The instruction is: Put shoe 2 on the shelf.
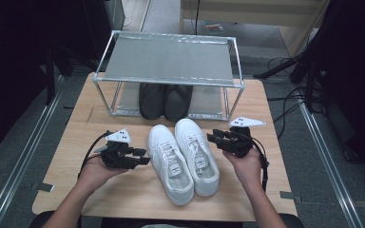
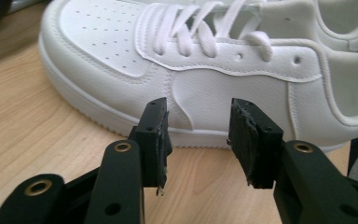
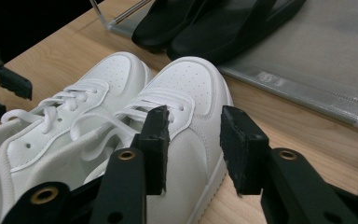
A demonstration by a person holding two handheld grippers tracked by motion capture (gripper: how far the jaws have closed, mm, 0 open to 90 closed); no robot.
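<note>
A light wooden table (image 1: pixel 123 190) is filling the middle of the high view, with a person's forearms coming in over its near edge. A two-tier metal shoe rack (image 1: pixel 168 59) is standing along the table's far edge, its grey upper shelf bare. A pair of black shoes (image 1: pixel 165 100) is sitting on the rack's lower shelf, toes pointing toward the near edge. A pair of white lace-up sneakers (image 1: pixel 184 159) is lying side by side in the middle of the table, just in front of the rack, toes toward the rack and heels toward the near edge; the two sneakers are touching along their inner sides.

The left gripper (image 1: pixel 140 156) is hovering just beside the outer side of the left sneaker, toward the table's left edge. In the left gripper view its jaws are standing moderately apart, gripping nothing, aimed at the sneaker's side wall (image 2: pixel 214 93).

The right gripper (image 1: pixel 214 137) is hovering just beside the right sneaker, toward the table's right edge. In the right gripper view its jaws are likewise parted and empty, with the right sneaker's toe (image 3: pixel 191 84) behind them.
</note>
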